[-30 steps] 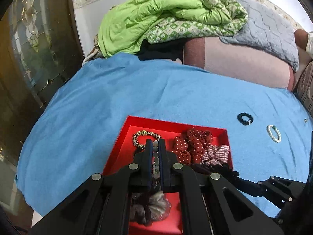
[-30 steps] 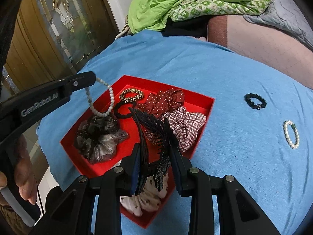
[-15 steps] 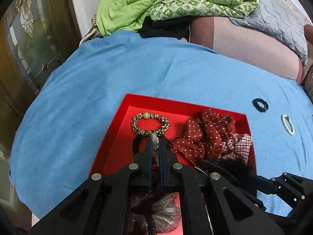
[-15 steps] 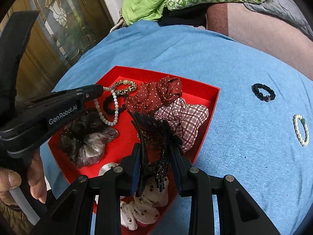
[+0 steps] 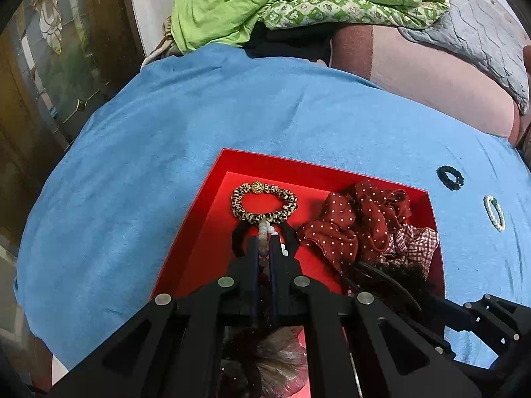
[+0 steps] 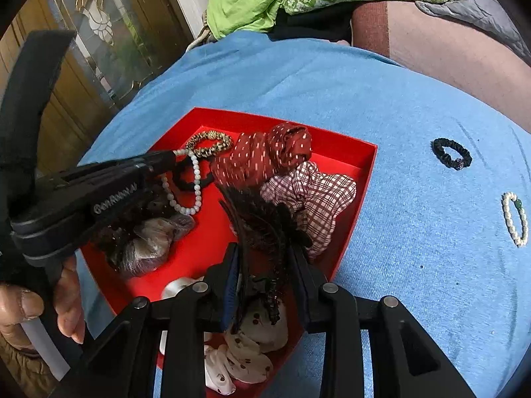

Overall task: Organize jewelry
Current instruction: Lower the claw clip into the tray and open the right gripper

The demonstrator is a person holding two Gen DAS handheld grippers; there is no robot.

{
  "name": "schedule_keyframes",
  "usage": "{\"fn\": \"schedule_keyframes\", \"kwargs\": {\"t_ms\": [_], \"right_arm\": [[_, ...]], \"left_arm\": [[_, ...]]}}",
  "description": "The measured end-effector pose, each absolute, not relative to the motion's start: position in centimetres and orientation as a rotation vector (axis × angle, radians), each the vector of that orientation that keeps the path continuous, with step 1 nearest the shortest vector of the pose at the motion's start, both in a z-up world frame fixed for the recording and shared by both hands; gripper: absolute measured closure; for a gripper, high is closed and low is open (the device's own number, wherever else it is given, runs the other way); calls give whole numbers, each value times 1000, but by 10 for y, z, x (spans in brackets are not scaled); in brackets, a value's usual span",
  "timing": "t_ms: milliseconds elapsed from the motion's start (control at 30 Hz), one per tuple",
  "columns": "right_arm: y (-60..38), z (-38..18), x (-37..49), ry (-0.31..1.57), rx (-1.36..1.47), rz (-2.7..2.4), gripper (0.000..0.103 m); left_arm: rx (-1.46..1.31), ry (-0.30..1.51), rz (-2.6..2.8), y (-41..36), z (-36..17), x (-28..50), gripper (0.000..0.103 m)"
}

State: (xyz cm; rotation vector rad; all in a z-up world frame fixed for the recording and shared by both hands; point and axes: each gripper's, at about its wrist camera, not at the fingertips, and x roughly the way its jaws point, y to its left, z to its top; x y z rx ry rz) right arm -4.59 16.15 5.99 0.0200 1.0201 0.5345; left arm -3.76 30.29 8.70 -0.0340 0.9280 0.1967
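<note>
A red tray lies on the blue cloth and holds several scrunchies. My left gripper is shut on a pale bead bracelet that hangs low over the tray, just behind a leopard scrunchie. My right gripper is shut on a black feathered hair clip above the tray's near right part. A black scrunchie and a pearl bracelet lie on the cloth to the right.
In the tray are a red dotted scrunchie, a checked one, a dark sheer one and a white dotted one. Green bedding and a pink cushion lie behind. A glass door stands left.
My left gripper has moved forward and down into the tray with the bead bracelet, nearing the leopard scrunchie. My right gripper has come lower over the tray with the hair clip.
</note>
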Motion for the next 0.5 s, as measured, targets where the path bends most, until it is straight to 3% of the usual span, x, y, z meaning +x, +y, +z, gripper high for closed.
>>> {"fn": "schedule_keyframes", "kwargs": {"t_ms": [133,233,267,500], "right_arm": [[164,65,-48,1005,12,542,68],[164,74,-55,972,1,552,55],[163,78,-57,959,-4,550,51],[151,99,-70,919,14,543,50]], "left_arm": [[-27,917,217,302,95,-43,94],[-23,897,227,301,104,-49,70],[-19,883,232,300,108,-53,66],[20,829,248,286,137,-75,64]]}}
